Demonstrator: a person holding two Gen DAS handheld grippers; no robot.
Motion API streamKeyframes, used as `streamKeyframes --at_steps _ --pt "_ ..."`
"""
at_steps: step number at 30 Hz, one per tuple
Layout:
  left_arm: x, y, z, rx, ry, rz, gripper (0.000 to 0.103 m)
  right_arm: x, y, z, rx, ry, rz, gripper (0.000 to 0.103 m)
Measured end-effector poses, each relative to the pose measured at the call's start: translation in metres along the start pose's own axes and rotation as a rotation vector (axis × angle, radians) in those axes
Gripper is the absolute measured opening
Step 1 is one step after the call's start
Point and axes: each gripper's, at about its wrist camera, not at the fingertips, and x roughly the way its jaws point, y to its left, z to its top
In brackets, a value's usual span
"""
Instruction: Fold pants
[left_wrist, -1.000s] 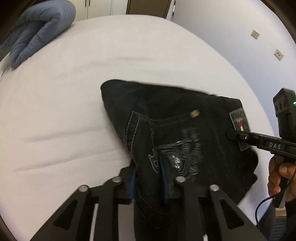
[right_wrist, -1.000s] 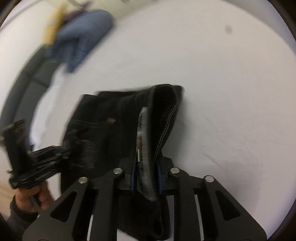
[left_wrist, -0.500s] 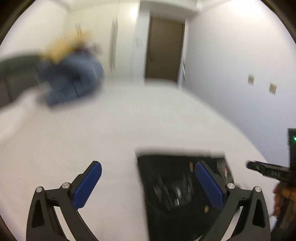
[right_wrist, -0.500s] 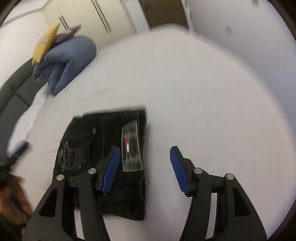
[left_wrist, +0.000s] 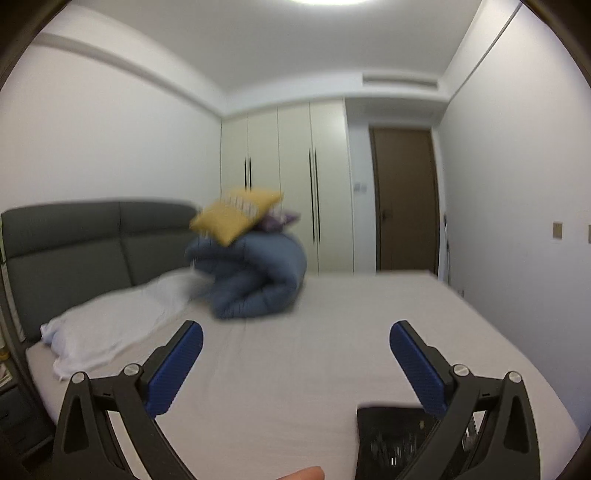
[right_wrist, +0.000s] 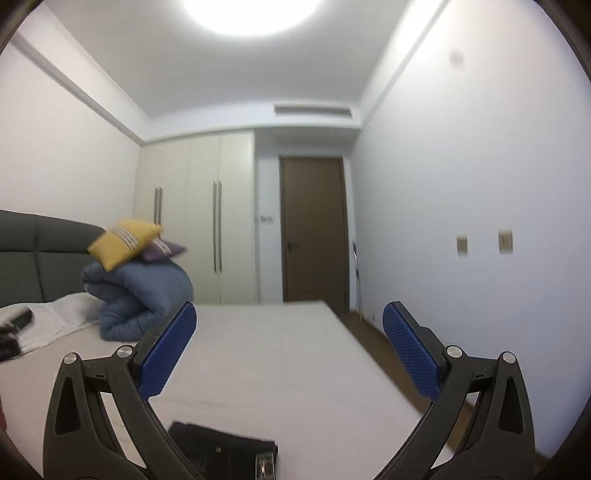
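The folded black pants (left_wrist: 395, 441) lie flat on the white bed (left_wrist: 295, 362), low and right in the left wrist view, partly behind my right finger. In the right wrist view the pants (right_wrist: 225, 456) sit at the bottom edge, between and below the fingers. My left gripper (left_wrist: 295, 354) is open and empty, raised above the bed. My right gripper (right_wrist: 288, 336) is open and empty, also raised and pointing across the room.
A rolled blue duvet (left_wrist: 255, 280) with a yellow cushion (left_wrist: 236, 218) on top sits at the bed's far left, beside a white pillow (left_wrist: 110, 328) and a grey headboard (left_wrist: 74, 243). Wardrobe doors (right_wrist: 199, 229) and a brown door (right_wrist: 314, 229) stand behind. The bed's right edge (right_wrist: 373, 365) drops to the floor.
Both grippers let go of the pants, opened wide and lifted away. The pants now lie folded on the bed, low in both views.
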Motion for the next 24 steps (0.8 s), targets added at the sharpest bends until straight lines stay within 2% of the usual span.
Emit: streamKeyframes --at_steps 3,6,8,10,13,17,22,24 --pt "0.013 -0.001 -0.001 0.012 0.114 -0.037 0.103 -0.013 0.003 0.016 0.023 0.037 0.015 0.103" --pt "0.021 -0.008 -0.015 0.063 0.231 -0.039 0.103 -0.024 0.006 0.021 0.054 0.129 0.025 0.103" --pt "0.026 -0.015 -0.033 0.074 0.299 -0.045 0.103 -0.023 0.015 0.013 0.059 0.206 -0.001 0.103" --pt "0.033 -0.018 -0.05 0.059 0.392 -0.083 0.103 -0.014 0.014 0.0 0.05 0.291 -0.019 0.103" --pt "0.03 -0.025 -0.081 0.052 0.488 -0.105 0.103 0.0 0.021 -0.028 0.073 0.464 -0.03 0.103" --pt "0.029 -0.037 -0.104 0.091 0.533 -0.108 0.103 0.009 0.017 -0.058 0.113 0.62 -0.051 0.103" --pt "0.024 -0.041 -0.117 0.084 0.568 -0.111 0.103 0.005 0.021 -0.086 0.073 0.701 -0.057 0.103" --pt "0.021 -0.042 -0.119 0.091 0.576 -0.114 0.103 0.002 0.037 -0.1 0.061 0.719 -0.05 0.103"
